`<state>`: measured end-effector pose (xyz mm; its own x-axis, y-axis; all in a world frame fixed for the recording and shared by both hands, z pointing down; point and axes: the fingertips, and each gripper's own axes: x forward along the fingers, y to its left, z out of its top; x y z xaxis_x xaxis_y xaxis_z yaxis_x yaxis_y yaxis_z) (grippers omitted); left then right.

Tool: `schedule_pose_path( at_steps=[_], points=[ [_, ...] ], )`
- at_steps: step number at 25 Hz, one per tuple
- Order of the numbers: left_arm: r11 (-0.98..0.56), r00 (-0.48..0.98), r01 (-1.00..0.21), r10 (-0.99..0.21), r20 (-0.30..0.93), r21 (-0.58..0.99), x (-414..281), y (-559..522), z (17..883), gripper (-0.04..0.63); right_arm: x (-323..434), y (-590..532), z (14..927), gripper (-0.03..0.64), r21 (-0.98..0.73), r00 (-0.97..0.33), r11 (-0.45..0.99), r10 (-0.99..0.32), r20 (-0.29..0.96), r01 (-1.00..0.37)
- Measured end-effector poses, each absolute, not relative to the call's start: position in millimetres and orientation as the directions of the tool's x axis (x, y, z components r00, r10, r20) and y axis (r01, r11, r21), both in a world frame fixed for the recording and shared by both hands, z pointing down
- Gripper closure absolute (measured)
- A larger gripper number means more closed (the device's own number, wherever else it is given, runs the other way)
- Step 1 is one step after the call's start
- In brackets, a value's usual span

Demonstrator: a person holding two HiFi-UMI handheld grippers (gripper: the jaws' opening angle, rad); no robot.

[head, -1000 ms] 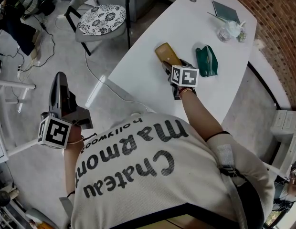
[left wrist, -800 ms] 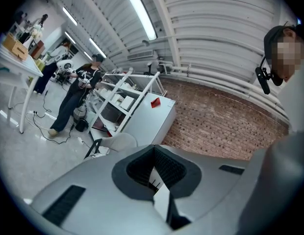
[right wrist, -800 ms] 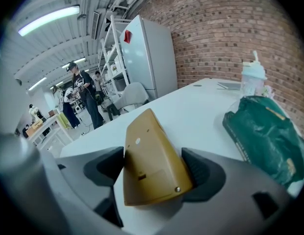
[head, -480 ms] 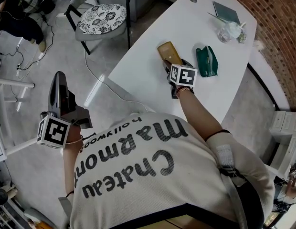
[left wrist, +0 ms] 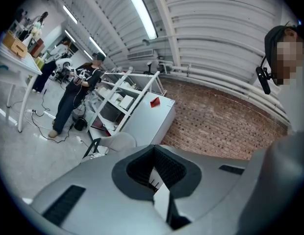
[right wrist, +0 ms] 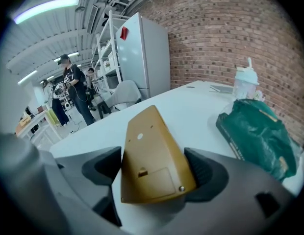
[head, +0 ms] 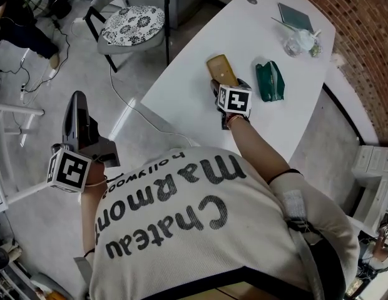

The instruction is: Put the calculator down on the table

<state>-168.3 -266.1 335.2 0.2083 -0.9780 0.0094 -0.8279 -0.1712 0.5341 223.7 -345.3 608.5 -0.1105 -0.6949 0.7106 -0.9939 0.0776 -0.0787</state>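
Opening is what the jaws of my right gripper (right wrist: 154, 169) have just been doing, and its marker cube (head: 234, 99) sits a little more to the left in the head view than a second ago; the jaws now stand wide, with the calculator (right wrist: 152, 153) between them, lying back upward on the table (head: 194, 42); only the right gripper view shows its battery cover, and the green pouch (right wrist: 257, 131) beyond the right jaw; the head view alone shows my left gripper (head: 78, 102) off the table, over the floor (head: 75, 55); its jaws are together, holding nothing.
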Motion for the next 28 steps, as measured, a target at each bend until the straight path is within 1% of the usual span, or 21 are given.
schedule_pose_path(
  at_steps=[8,13,16,25,28],
  points=[
    [-0.168,0.205,-0.825,-0.979,0.008,0.539,-170.7,-265.9,338.3,0.594,222.6,-345.4,611.9,0.196,-0.027,-0.068,0.069,-0.702,0.709,-0.997],
    [-0.168,0.206,-0.822,-0.978,0.009,0.545,-171.4,-267.2,340.0,0.594,222.7,-343.4,609.7,0.193,-0.016,-0.032,0.029,-0.706,0.708,-0.999],
    [-0.17,0.209,-0.821,-0.978,0.01,0.545,-171.2,-268.2,340.1,0.594,224.6,-342.0,610.9,0.179,-0.014,-0.008,-0.003,-0.71,0.704,-1.0],
    [-0.179,0.215,-0.809,-0.977,-0.001,0.561,-170.7,-267.7,339.9,0.594,226.5,-342.0,611.3,0.172,-0.013,-0.002,-0.01,-0.714,0.7,-1.0],
    [-0.169,0.205,-0.823,-0.979,0.007,0.543,-172.1,-266.0,338.5,0.594,226.8,-341.4,612.3,0.169,-0.014,0.001,-0.015,-0.715,0.699,-1.0]
  ],
)
